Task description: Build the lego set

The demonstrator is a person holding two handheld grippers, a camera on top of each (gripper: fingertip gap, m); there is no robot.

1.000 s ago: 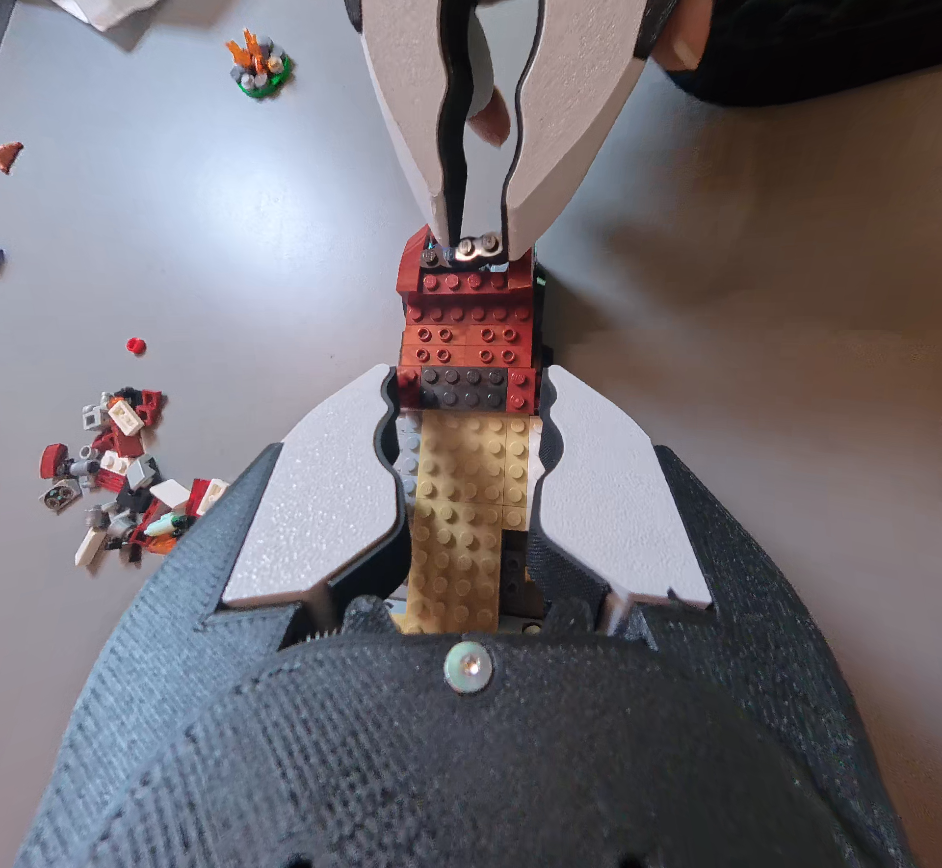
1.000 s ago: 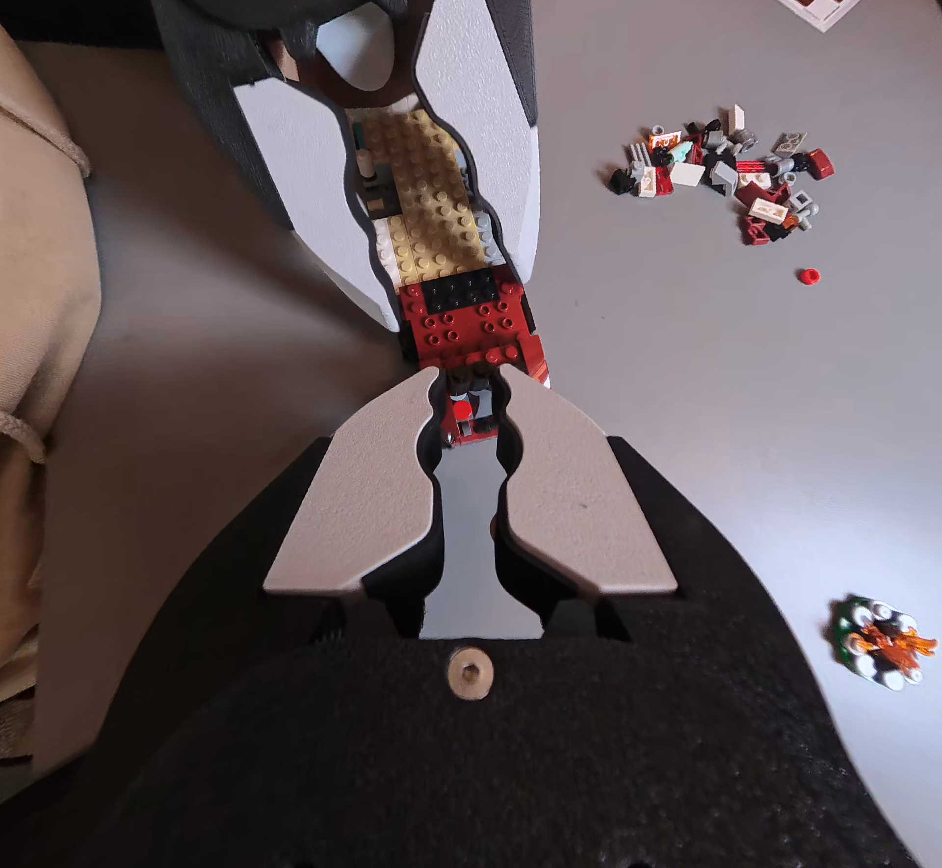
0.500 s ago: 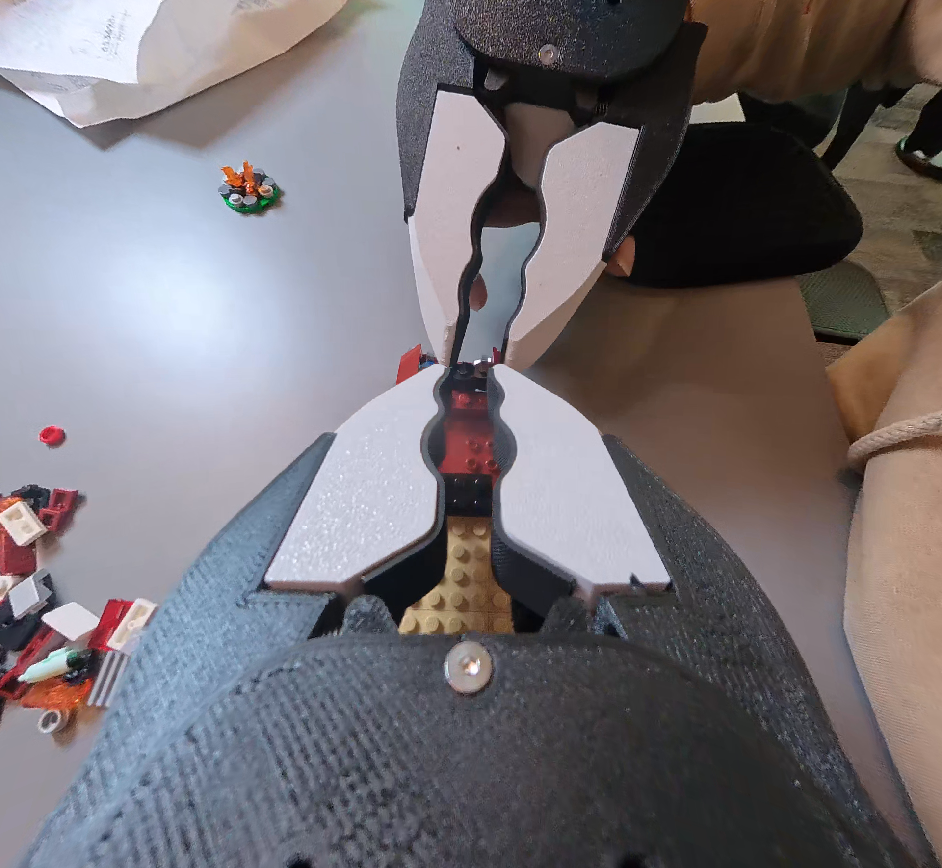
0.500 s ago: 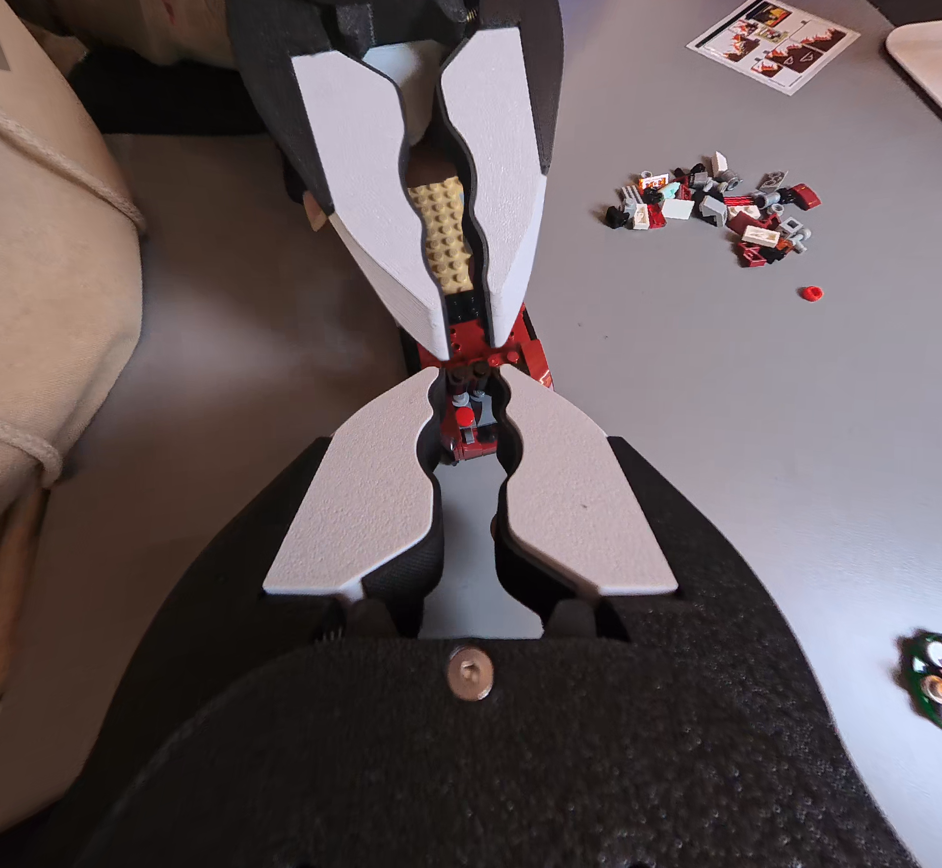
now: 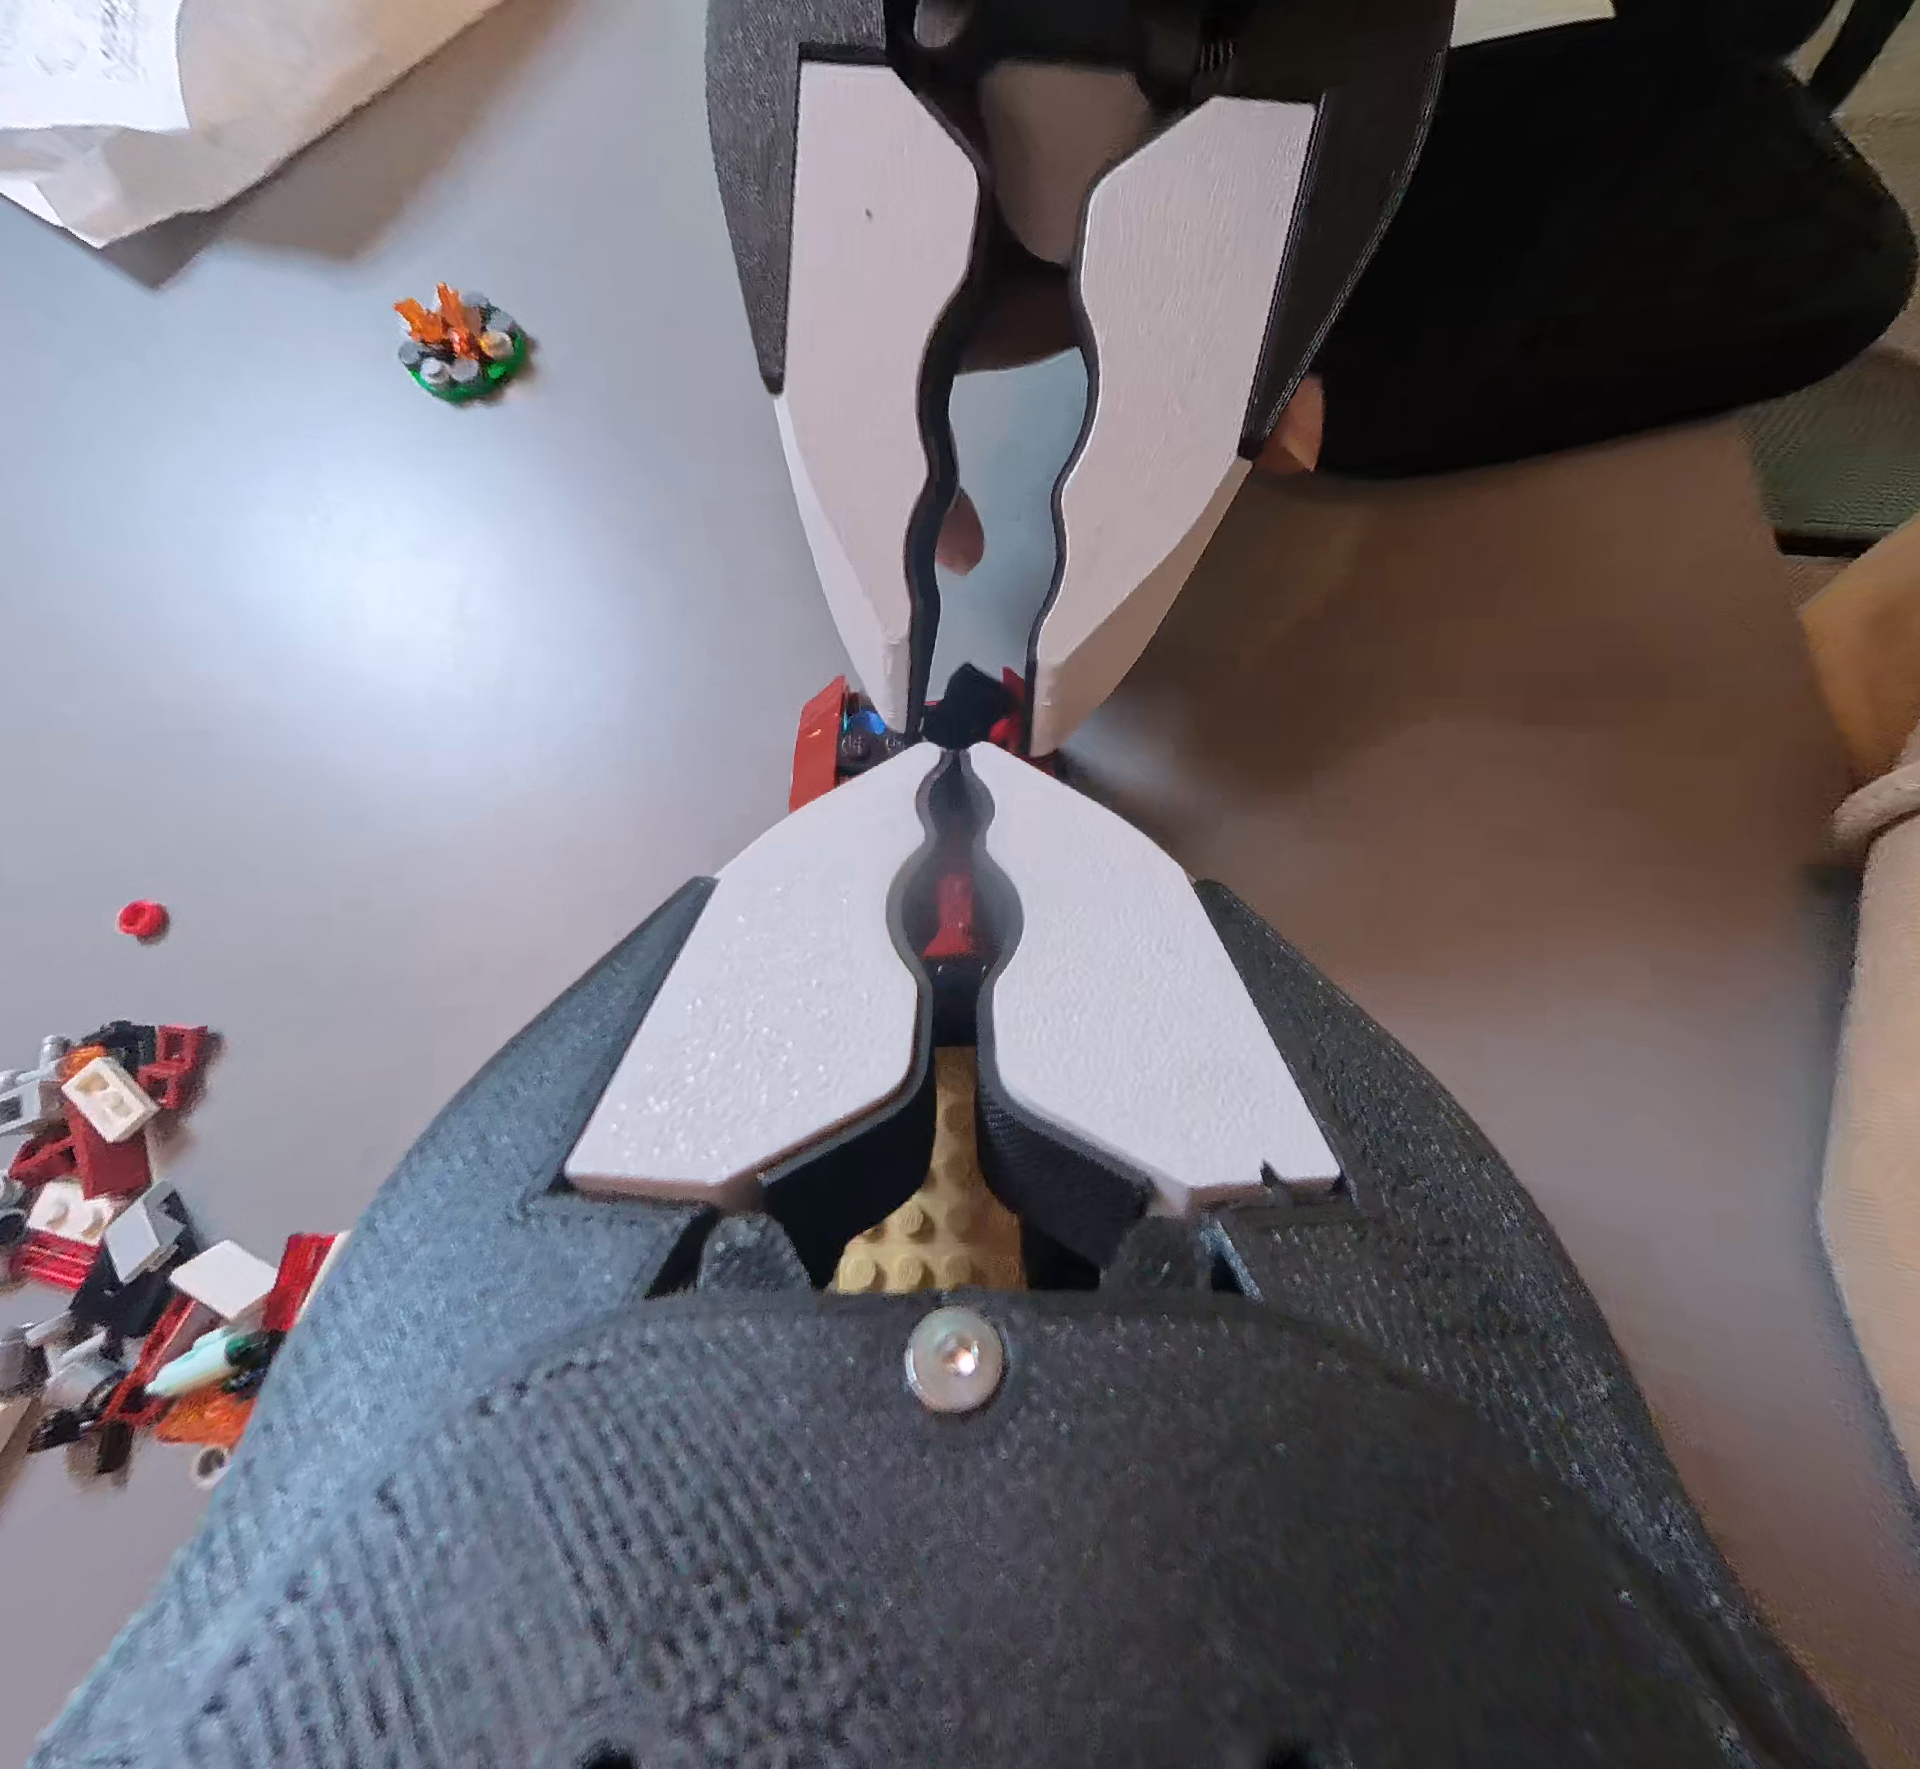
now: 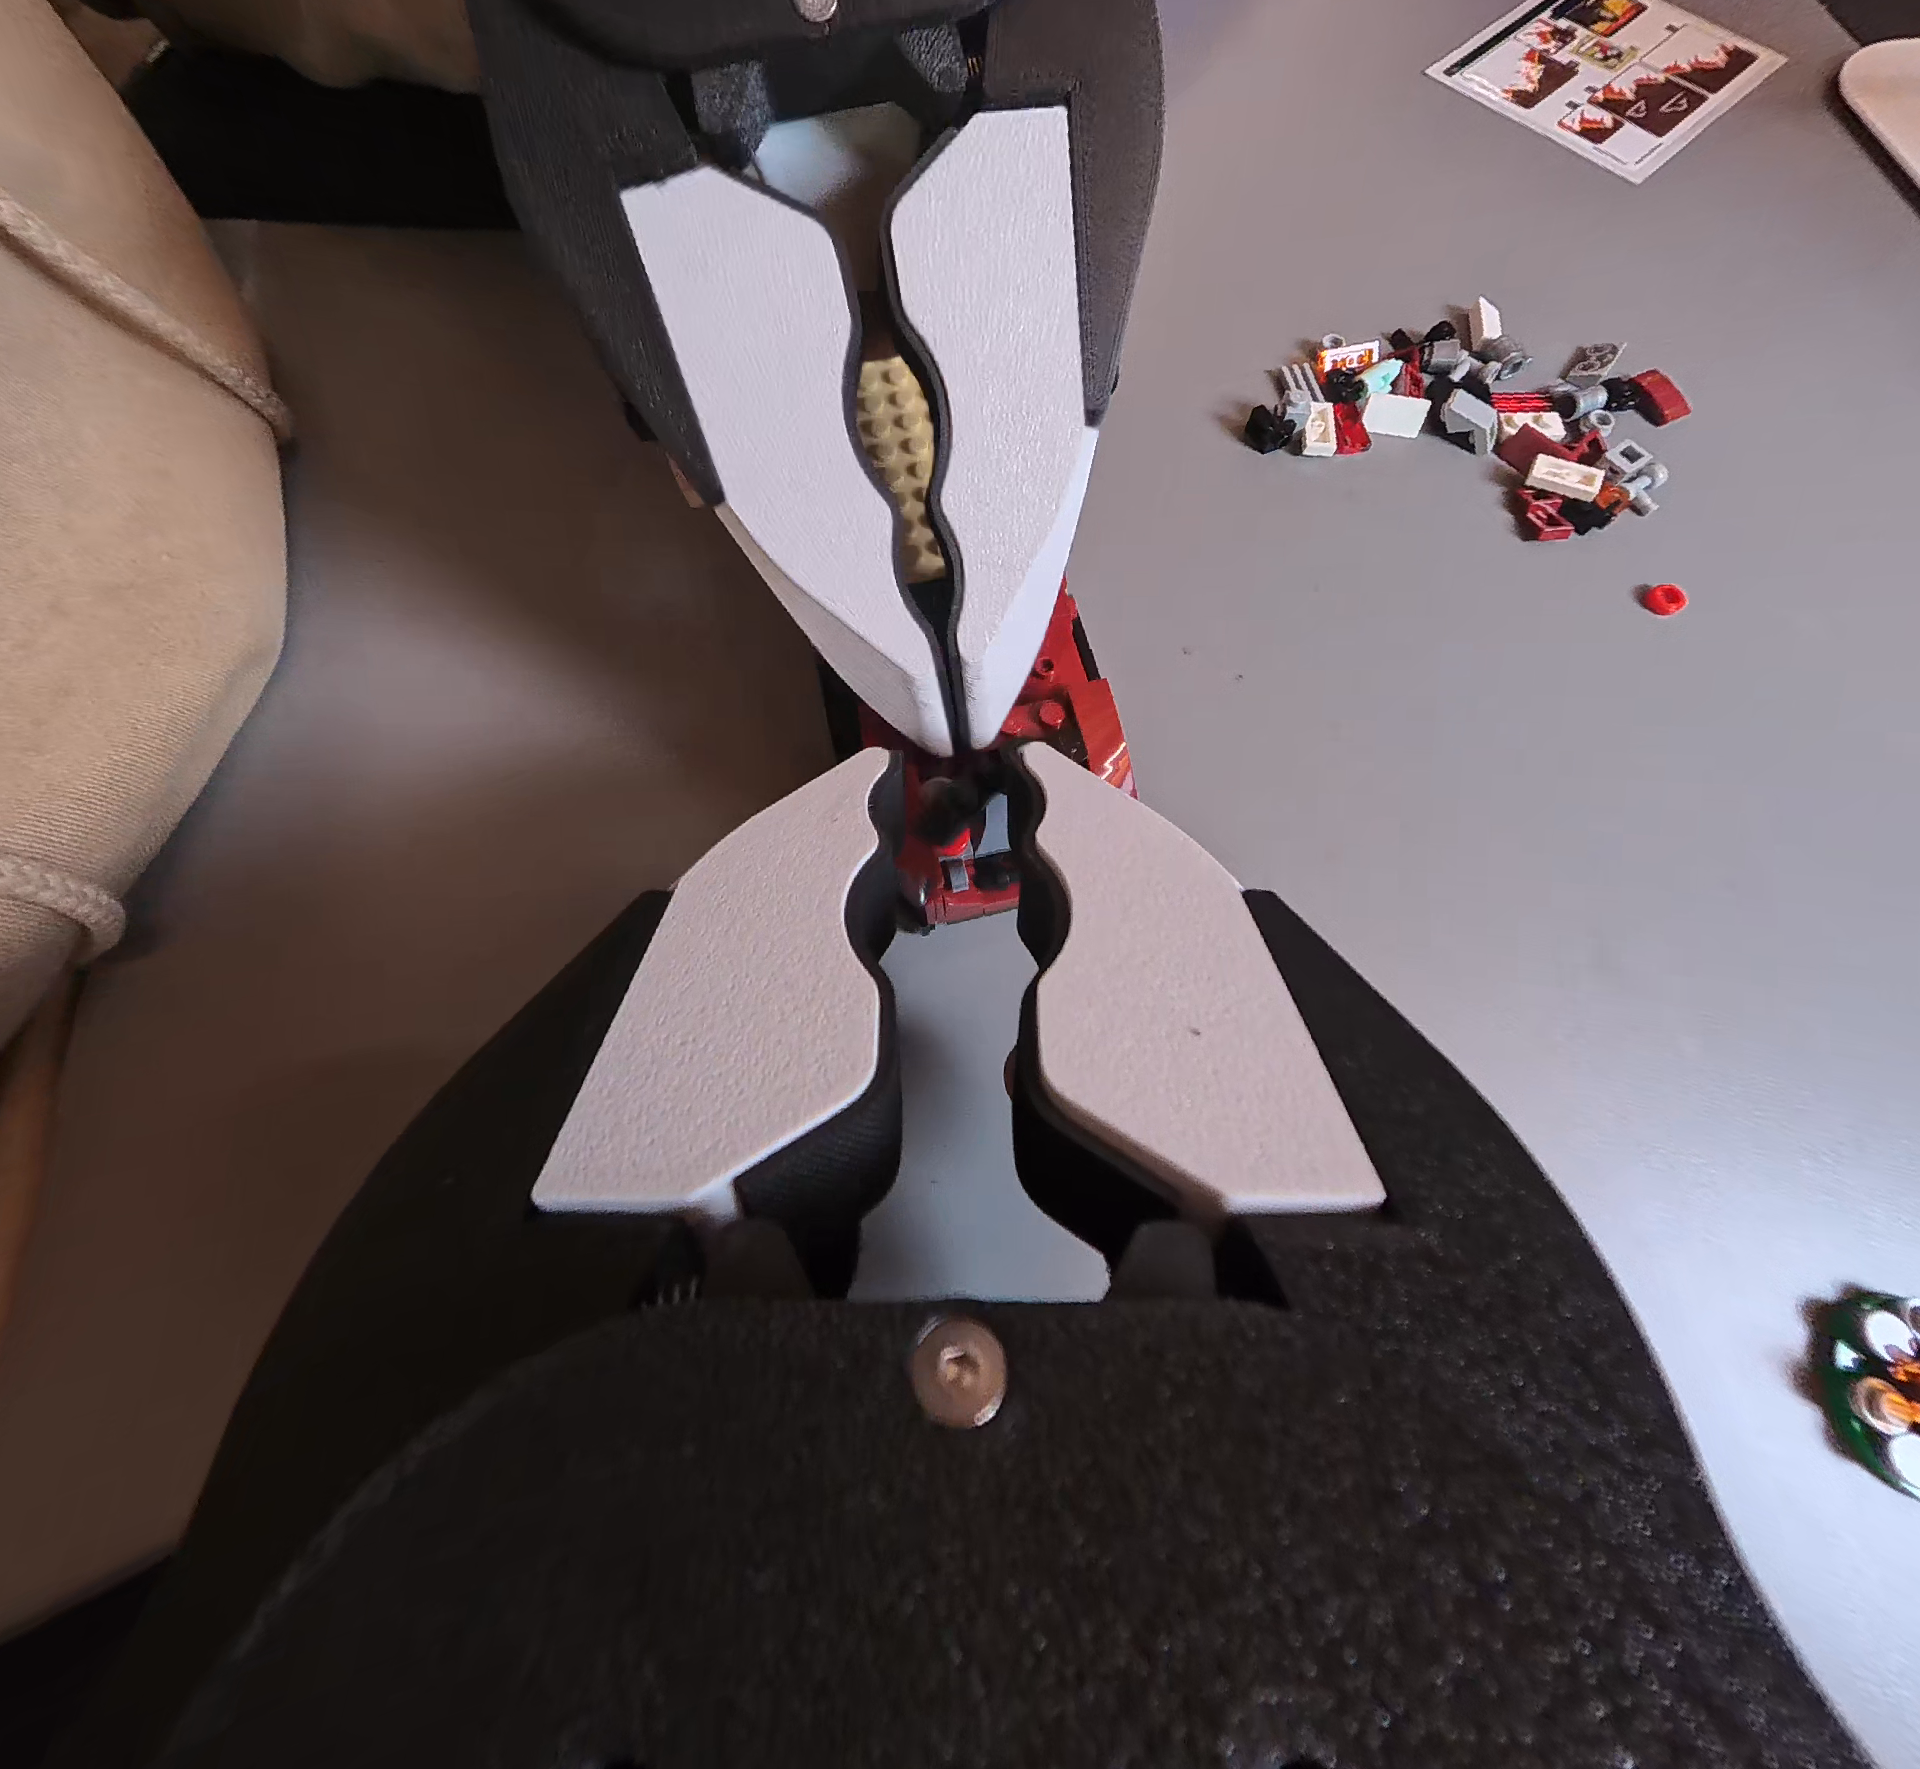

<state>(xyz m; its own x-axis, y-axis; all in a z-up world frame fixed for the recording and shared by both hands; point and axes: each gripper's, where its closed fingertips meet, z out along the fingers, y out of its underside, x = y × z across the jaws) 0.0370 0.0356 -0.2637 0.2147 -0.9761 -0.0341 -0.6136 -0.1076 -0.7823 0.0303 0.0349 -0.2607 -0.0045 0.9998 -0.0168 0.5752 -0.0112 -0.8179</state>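
Here the left gripper (image 5: pixel 951 755), its tips pressed together on nothing, hovers over the brick model (image 6: pixel 1070 680) on the grey table (image 5: pixel 436 639), while the right gripper (image 6: pixel 956 763) pinches the model's red end, loose bricks (image 6: pixel 1455 415) lying well apart.

I've got open tabletop (image 6: pixel 1403 888) right of the brick model (image 6: pixel 1081 711); loose brick pile (image 6: pixel 1475 415) farther out, beige cushion (image 6: pixel 114 472) blocks left.

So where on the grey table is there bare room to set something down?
Bare grey table lies between the loose brick pile, the small red round stud and the green campfire piece. It is crowded where both grippers meet over the red-and-tan brick model.
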